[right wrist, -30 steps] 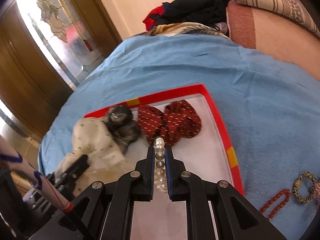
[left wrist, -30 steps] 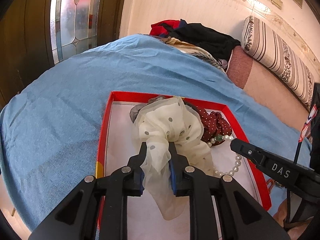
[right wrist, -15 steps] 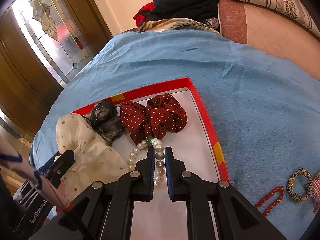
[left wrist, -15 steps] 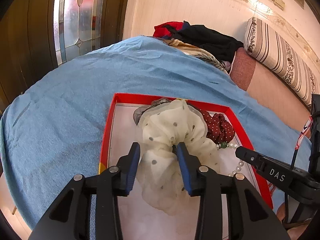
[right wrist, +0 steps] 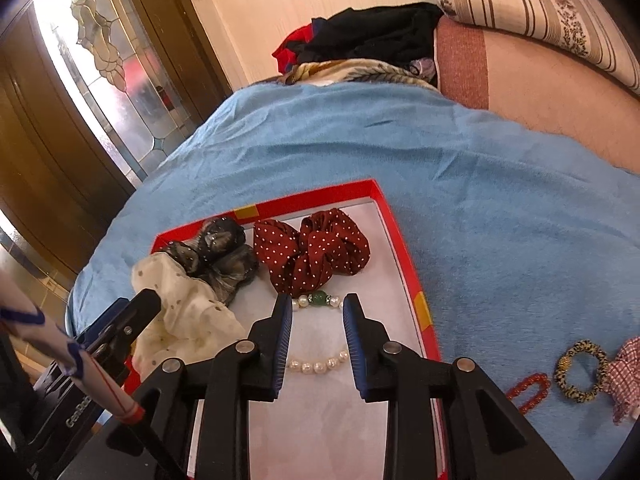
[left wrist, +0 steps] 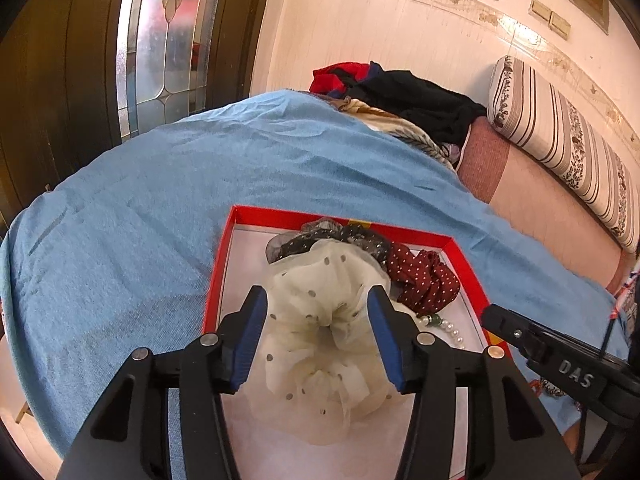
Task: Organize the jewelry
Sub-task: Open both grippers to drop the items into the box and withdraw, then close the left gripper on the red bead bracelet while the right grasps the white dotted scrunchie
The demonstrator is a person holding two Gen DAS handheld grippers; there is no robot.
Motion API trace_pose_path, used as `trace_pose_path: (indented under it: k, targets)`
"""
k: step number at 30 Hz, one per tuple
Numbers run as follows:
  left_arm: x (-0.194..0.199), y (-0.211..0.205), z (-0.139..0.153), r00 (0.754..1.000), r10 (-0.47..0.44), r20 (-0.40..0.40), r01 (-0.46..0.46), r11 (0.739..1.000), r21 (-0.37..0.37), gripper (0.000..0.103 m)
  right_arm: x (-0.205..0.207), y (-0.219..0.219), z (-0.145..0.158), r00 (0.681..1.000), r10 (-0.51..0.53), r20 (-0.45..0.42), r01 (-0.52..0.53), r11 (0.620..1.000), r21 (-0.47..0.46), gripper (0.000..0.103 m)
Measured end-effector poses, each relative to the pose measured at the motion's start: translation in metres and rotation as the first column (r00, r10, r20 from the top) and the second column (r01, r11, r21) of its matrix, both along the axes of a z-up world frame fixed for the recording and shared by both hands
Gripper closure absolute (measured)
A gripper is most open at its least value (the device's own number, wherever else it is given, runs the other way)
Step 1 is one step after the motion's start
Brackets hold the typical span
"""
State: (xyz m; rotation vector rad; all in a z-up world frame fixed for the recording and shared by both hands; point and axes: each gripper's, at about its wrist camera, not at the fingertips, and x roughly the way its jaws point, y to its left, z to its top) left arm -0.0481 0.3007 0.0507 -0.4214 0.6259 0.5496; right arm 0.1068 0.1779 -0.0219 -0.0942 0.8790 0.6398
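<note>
Two pieces sit freshly under the grippers, both inside the red tray (right wrist: 404, 240) on the blue bedspread (right wrist: 500, 200). The pearl bracelet (right wrist: 318, 366) lies flat on the tray's white floor, its green bead (right wrist: 319, 298) toward the far side. It looks light but hard and slick: round pearls will likely roll out of a pinch, and the string could snap if yanked, so the best hold is probably across the strand between beads, taken gently. The right gripper (right wrist: 316, 308) hangs over it with jaws spread wide, straddling the loop and holding nothing.

The cream dotted scrunchie (left wrist: 320, 344) rests near the tray's left side. It seems very light, soft and springy. A pinch anywhere on the gathered ruffle should catch, though thin chiffon may slip. The left gripper (left wrist: 318, 300) is also wide apart and empty, a finger on each side of the fabric.

Behind these, touching one another, lie a dark sheer scrunchie (right wrist: 222, 254) and a maroon dotted scrunchie (right wrist: 312, 250).

Outside the tray, to the right on the bedspread, wait a red bead bracelet (right wrist: 528, 394), a leopard-print hair tie (right wrist: 580, 370) and a checked scrunchie (right wrist: 628, 376).
</note>
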Motion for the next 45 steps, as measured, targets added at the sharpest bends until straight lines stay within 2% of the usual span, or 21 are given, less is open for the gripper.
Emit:
trace_pose_path:
  k: [9,13,19,23,28,32,34,38,41,45]
  targets:
    - [0.011,-0.025,0.014,0.997,-0.037,0.065,0.034,0.998,0.043,0.052,-0.027,-0.058,0.033,0.999,-0.051,0.016,0.05,0.996,0.067,0.074]
    - [0.024,-0.056,0.019,0.99,-0.111,0.085,0.105,0.992,0.076,0.052,-0.051,-0.117,0.051,0.992,-0.111,0.051,0.106,0.99,0.096,0.066]
    - [0.036,-0.111,0.021,0.969,-0.231,0.085,0.216,0.964,0.153,0.052,-0.081,-0.218,0.064,0.968,-0.241,0.065,0.234,0.966,0.108,0.066]
    - [0.037,-0.153,0.02,0.94,-0.329,0.086,0.309,0.932,0.191,0.052,-0.097,-0.277,0.065,0.943,-0.327,0.065,0.318,0.941,0.12,0.066]
    - [0.033,-0.204,0.018,0.89,-0.449,0.072,0.427,0.88,0.209,0.052,-0.104,-0.343,0.062,0.906,-0.421,0.042,0.409,0.896,0.17,0.066]
    - [0.019,-0.239,0.012,0.85,-0.524,0.057,0.506,0.841,0.191,0.052,-0.1,-0.377,0.053,0.879,-0.477,0.004,0.466,0.86,0.208,0.066]
    - [0.014,-0.253,0.011,0.831,-0.554,0.045,0.534,0.819,0.209,0.052,-0.095,-0.386,0.048,0.87,-0.493,-0.014,0.484,0.847,0.219,0.066]
    - [0.015,-0.266,0.006,0.81,-0.586,0.01,0.567,0.788,0.24,0.052,-0.086,-0.406,0.034,0.855,-0.516,-0.051,0.513,0.825,0.236,0.066]
    - [0.02,-0.259,0.0,0.818,-0.576,-0.004,0.564,0.799,0.209,0.052,-0.084,-0.421,0.029,0.839,-0.542,-0.057,0.538,0.808,0.239,0.066]
    - [0.026,-0.24,-0.004,0.832,-0.555,0.012,0.549,0.825,0.131,0.052,-0.078,-0.452,0.022,0.809,-0.575,-0.124,0.583,0.758,0.291,0.066]
